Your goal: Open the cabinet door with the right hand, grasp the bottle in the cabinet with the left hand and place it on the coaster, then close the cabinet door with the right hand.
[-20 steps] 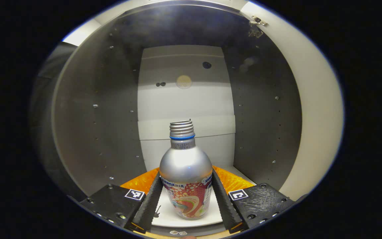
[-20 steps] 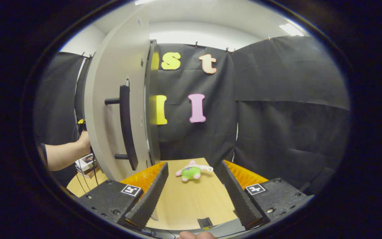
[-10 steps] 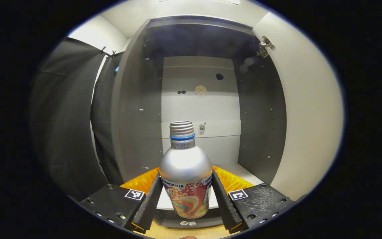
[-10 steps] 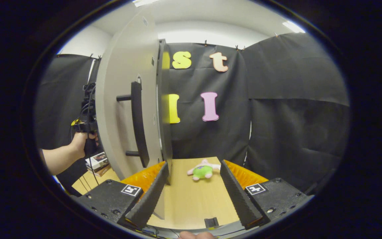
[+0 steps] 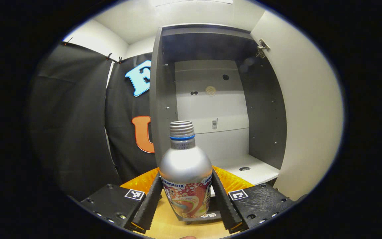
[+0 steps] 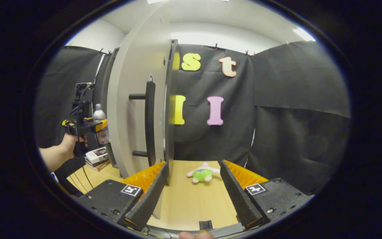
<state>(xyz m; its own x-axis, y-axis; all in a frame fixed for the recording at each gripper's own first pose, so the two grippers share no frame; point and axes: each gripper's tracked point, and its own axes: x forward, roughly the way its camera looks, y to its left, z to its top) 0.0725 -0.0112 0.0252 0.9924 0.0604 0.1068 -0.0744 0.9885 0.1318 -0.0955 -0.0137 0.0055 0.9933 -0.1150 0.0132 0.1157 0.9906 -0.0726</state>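
Bottle pinched in left tool, now outside cabinet, right tool spread.

Beside one cabinet are one bottle, one plush toy, two grippers and a few stacked books.

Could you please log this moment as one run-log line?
left claw: shut on drink bottle, outside cabinet | right claw: open | cabinet door: open
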